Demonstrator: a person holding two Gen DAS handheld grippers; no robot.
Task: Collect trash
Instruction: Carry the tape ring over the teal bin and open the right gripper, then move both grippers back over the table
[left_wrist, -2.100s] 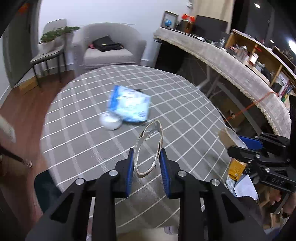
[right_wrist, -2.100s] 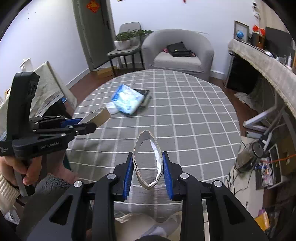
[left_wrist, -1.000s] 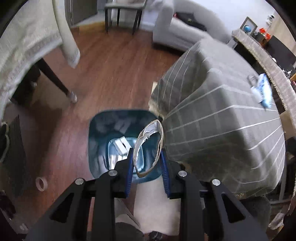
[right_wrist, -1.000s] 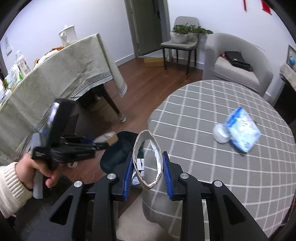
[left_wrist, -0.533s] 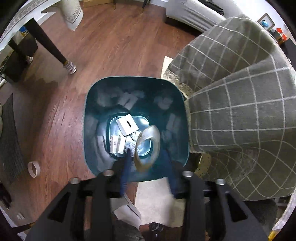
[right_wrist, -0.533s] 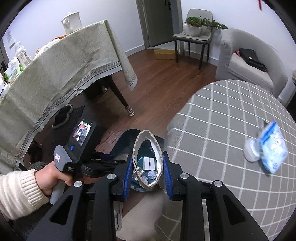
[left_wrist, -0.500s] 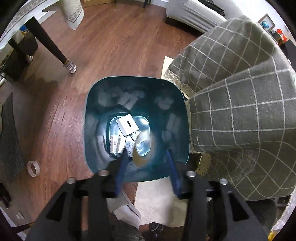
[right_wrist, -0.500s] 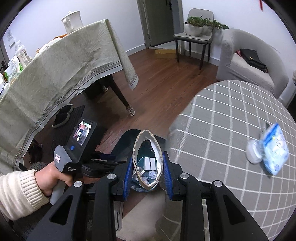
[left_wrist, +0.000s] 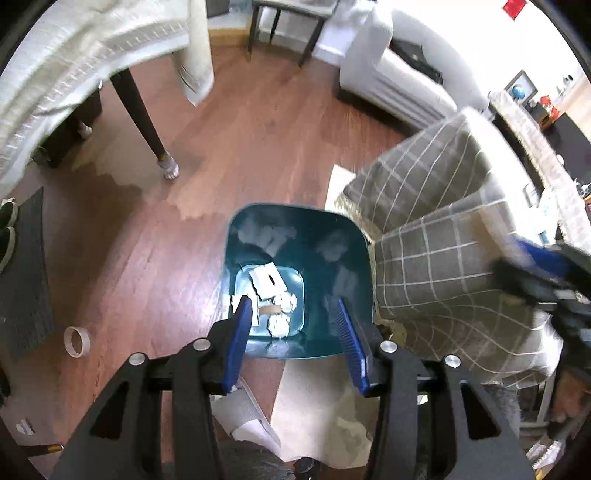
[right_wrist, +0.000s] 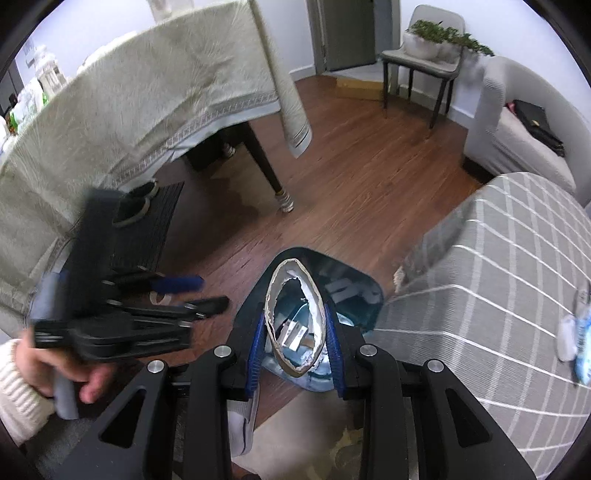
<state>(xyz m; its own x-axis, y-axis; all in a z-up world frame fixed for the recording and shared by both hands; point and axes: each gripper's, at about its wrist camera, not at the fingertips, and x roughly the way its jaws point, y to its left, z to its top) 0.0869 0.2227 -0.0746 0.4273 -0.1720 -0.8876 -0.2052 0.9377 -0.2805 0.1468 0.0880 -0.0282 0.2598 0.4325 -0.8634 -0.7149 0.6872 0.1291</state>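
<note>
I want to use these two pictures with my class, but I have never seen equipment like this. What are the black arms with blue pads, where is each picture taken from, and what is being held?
There is no robot here: a person holds a pair of hand-held tongs in each hand, and a wide-angle camera on each looks along its two fingers. One picture comes from the left tongs, the other from the right tongs. Both look down at a teal bin on a wooden floor, beside a table draped in a grey checked cloth. The left tongs are open and empty over the bin, which holds paper scraps. The right tongs are shut on a squashed foil-lined ring.
</note>
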